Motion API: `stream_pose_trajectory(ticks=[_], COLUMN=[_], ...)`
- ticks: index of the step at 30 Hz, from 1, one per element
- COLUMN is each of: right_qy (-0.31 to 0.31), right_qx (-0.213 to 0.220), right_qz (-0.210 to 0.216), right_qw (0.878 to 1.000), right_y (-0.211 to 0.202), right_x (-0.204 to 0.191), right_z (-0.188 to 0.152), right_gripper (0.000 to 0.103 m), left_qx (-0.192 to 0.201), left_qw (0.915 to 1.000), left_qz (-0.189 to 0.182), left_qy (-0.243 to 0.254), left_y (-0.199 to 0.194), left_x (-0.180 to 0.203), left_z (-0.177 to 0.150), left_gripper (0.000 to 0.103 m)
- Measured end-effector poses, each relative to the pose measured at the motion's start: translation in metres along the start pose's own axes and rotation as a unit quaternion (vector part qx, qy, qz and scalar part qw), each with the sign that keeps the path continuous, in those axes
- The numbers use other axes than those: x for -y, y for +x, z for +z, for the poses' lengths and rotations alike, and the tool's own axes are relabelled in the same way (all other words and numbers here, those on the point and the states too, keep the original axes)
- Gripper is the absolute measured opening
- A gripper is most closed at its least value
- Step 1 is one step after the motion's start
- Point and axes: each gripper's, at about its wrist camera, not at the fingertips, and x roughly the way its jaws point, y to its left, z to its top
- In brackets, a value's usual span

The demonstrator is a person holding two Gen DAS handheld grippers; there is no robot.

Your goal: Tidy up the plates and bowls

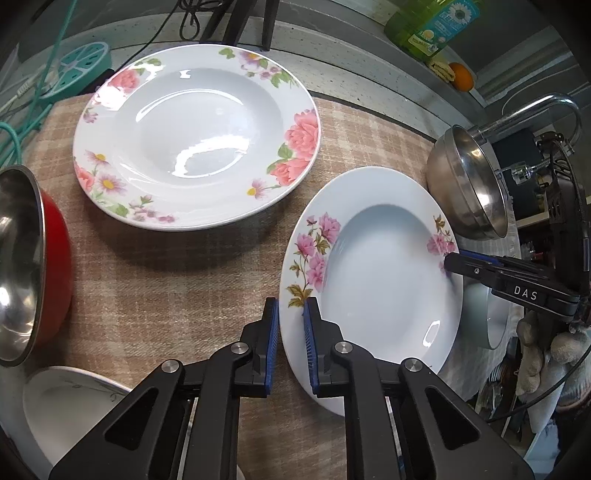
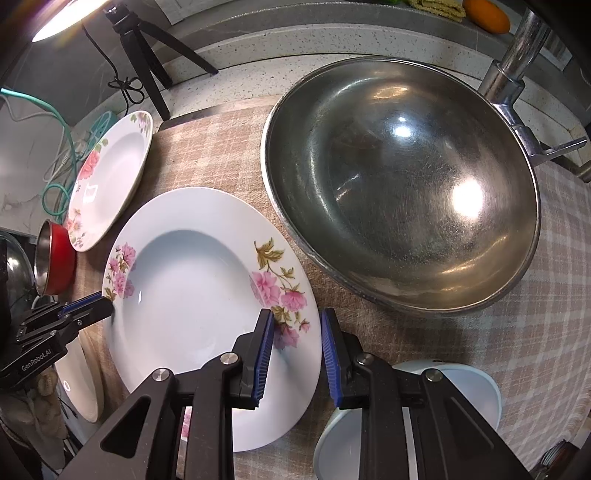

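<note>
A white deep plate with pink flowers (image 1: 388, 280) (image 2: 192, 295) lies tilted over the checked cloth (image 1: 166, 277). My left gripper (image 1: 291, 332) (image 2: 107, 308) is shut on its near-left rim. At the opposite rim my right gripper (image 2: 297, 343) (image 1: 452, 262) straddles the edge, open, with a thin gap showing beside its outer pad. A larger plate with peach roses (image 1: 195, 136) (image 2: 110, 177) rests flat further back. A big steel bowl (image 2: 402, 184) (image 1: 469, 184) sits to the right, and a red bowl with a steel inside (image 1: 22, 266) (image 2: 55, 258) to the left.
A white bowl (image 2: 461, 391) stands under the right gripper's arm, and a white plate (image 1: 70, 398) sits at the near left. A tripod (image 2: 140, 48), cables, a tap (image 2: 517, 44) and a green bottle (image 1: 428, 26) line the counter behind.
</note>
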Motion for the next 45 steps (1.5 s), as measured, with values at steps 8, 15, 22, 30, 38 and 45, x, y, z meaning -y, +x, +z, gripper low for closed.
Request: stream_pose_trajectory(ticks=[8,15,22,30,38,45], right_qy=[0.001,0.002,0.000,-0.002,-0.010,-0.012], right_qx=[-0.005,-0.007,-0.008,-0.014,-0.022,-0.026], right_qz=[0.005,0.007,0.004,0.009,0.011,0.012], right_qw=[1.000,1.000,1.000,1.000,1.000,0.999], right_y=[0.000,-0.001,-0.002,-0.001,0.001,0.001], right_x=[0.003,0.003,0.000,-0.006,-0.015,-0.020], right_z=[0.002,0.001,-0.003,-0.008,-0.012,-0.018], right_gripper=[0.023,0.023,0.023,0.023,0.024,0.024], left_qx=[-0.006,-0.011,-0.015,-0.016,-0.015,-0.018], left_qw=[1.0000,0.9999,0.9998,0.9995,0.9993,0.9991], left_qz=[0.005,0.006,0.011,0.020,0.030,0.036], left_qy=[0.004,0.000,-0.011,-0.016,-0.018,-0.016], left_y=[0.000,0.000,-0.002,-0.005,-0.006,-0.007], left_x=[0.001,0.001,-0.001,-0.003,-0.005,-0.008], left_z=[-0.003,-0.005,-0.006,-0.006,-0.007,-0.009], left_gripper=[0.011,0.010,0.010,0.010,0.010,0.010])
